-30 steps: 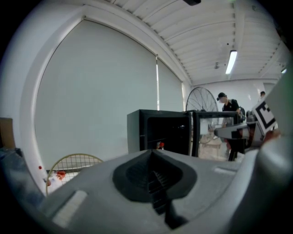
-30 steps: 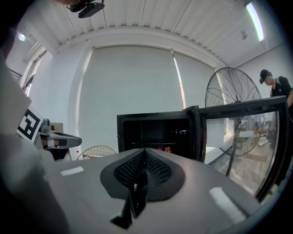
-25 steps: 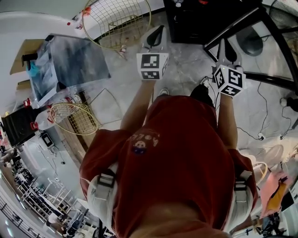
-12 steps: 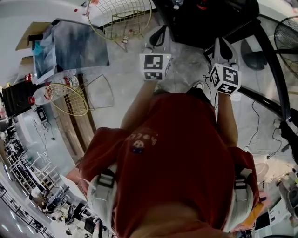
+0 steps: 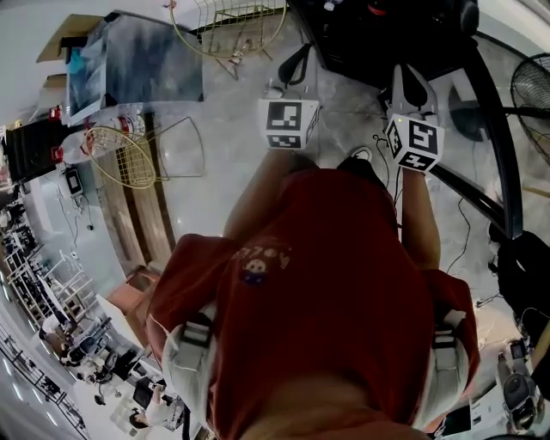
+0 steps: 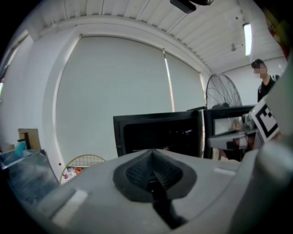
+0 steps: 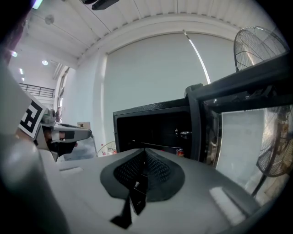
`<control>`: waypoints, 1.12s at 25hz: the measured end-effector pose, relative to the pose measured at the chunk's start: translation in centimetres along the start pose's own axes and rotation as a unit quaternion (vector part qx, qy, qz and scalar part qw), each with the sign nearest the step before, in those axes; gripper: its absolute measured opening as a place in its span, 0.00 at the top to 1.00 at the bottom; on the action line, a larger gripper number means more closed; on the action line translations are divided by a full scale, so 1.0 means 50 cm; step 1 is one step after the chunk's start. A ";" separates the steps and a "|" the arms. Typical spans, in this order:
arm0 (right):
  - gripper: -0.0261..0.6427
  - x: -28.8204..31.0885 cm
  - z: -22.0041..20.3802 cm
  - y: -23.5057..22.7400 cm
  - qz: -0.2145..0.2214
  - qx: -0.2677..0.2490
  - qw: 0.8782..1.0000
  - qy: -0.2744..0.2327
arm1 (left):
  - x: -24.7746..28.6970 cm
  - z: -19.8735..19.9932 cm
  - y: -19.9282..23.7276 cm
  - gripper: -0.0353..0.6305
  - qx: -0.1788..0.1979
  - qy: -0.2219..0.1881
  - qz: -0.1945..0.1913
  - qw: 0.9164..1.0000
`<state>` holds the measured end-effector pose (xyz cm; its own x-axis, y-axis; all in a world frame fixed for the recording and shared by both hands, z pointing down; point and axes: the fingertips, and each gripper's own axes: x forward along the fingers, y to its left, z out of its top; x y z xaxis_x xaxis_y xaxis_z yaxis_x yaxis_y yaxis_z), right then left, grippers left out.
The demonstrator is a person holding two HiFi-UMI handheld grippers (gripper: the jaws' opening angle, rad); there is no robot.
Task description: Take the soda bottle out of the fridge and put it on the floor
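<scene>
Left gripper (image 5: pixel 299 55) and right gripper (image 5: pixel 406 76) have neared the open fridge (image 7: pixel 155 128) straight ahead.

Looking steeply down over a red shirt (image 5: pixel 326 292). Left gripper (image 5: pixel 297 62) and right gripper (image 5: pixel 409 79) held forward side by side, apart, both aimed at the black fridge (image 5: pixel 404 30) just ahead. Right of the right gripper, a fan (image 5: pixel 533 82). Left of the left gripper, a wire basket (image 5: pixel 228 21) on the pale floor (image 5: pixel 232 163).

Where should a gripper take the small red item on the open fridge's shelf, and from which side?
Probably take the red item by its sides, level through the open front of the fridge: its door stands swung aside at right, walls block elsewhere. Shape too small to tell.
</scene>
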<state>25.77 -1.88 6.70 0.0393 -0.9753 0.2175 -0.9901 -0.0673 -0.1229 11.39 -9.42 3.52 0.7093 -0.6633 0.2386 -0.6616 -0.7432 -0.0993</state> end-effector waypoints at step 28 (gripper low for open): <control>0.95 -0.019 0.012 0.099 -0.042 -0.010 0.999 -0.008 | -0.083 0.016 0.051 0.95 0.018 -0.056 -0.058 0.997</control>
<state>20.92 -1.40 5.30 0.1248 -0.9694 0.2115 -0.9858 -0.1453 -0.0844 6.94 -8.62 1.52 0.8050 -0.5761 0.1419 -0.5652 -0.8173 -0.1122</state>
